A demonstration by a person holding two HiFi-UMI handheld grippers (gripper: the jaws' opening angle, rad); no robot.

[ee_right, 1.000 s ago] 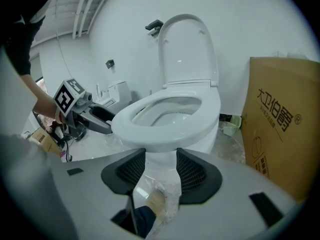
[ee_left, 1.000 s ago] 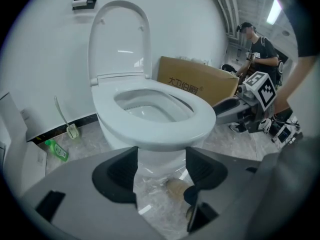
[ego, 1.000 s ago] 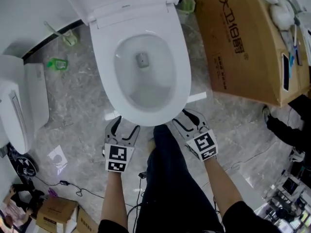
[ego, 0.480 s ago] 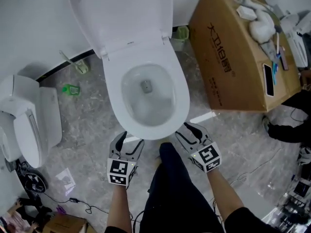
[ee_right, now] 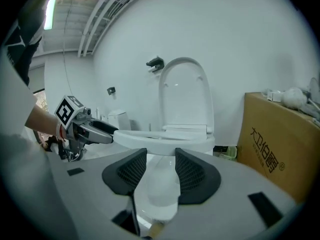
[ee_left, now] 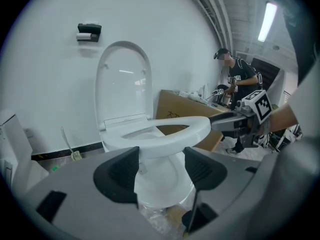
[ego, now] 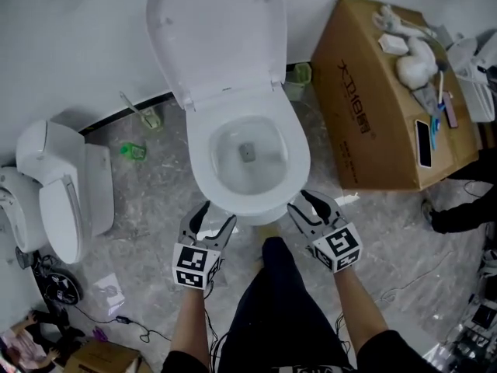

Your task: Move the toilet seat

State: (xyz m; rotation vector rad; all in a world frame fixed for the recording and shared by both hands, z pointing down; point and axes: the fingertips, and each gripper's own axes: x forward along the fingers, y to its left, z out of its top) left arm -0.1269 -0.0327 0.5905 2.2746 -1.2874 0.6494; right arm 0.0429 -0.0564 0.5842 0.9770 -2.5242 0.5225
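The white toilet seat (ego: 250, 205) lies down on the bowl, and its lid (ego: 217, 37) stands raised against the wall. My left gripper (ego: 214, 217) is open at the seat's front left edge, tips just under the rim. My right gripper (ego: 305, 202) is at the front right edge; its jaws are closing with nothing pressed between them. In the left gripper view the seat (ee_left: 165, 136) sits just past the spread jaws of the left gripper (ee_left: 160, 166). In the right gripper view the seat (ee_right: 165, 136) lies beyond the right gripper (ee_right: 161, 171).
A large cardboard box (ego: 380, 107) with loose items on top stands right of the toilet. A second white toilet (ego: 54, 193) lies at the left. Green items (ego: 132, 151) sit by the wall. The person's leg (ego: 279, 301) is between the grippers. Another person (ee_left: 240, 84) stands behind.
The head view has tilted up, so the toilet sits lower in frame and the whole raised lid shows. Both grippers have stayed at the seat's front rim.
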